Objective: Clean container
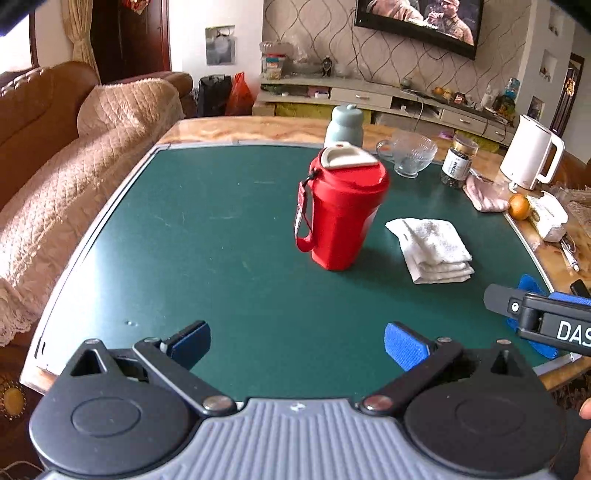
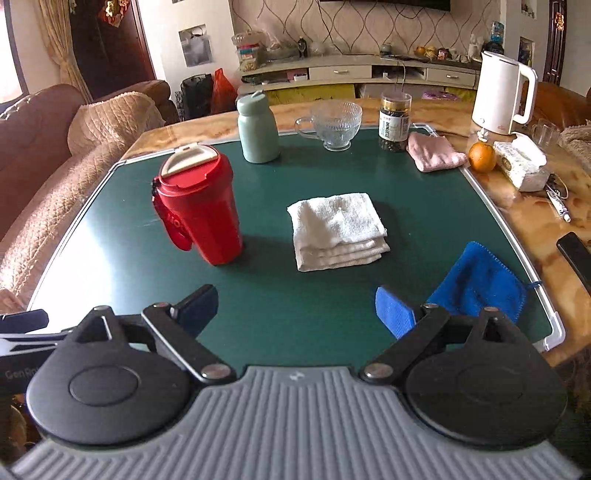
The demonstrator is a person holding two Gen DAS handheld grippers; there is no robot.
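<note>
On the counter (image 2: 461, 206), red container (image 2: 201, 206) stands lidded beside folded white towel (image 2: 338, 230); both my grippers, left gripper (image 1: 295, 345) and right gripper (image 2: 295, 308), hover spread, empty — wiped or unwiped, I cannot tell.

Red cup (image 2: 201, 210), white towel (image 2: 338, 230), green mat (image 2: 110, 229)

a home living room: a quilted sofa (image 1: 92, 155) beside the table (image 1: 207, 258), a wall-mounted tv (image 1: 421, 22), a low media cabinet (image 2: 354, 74), a curtained doorway.

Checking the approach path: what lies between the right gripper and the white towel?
Only bare green mat, per the right wrist view, between the right gripper and white towel.
</note>
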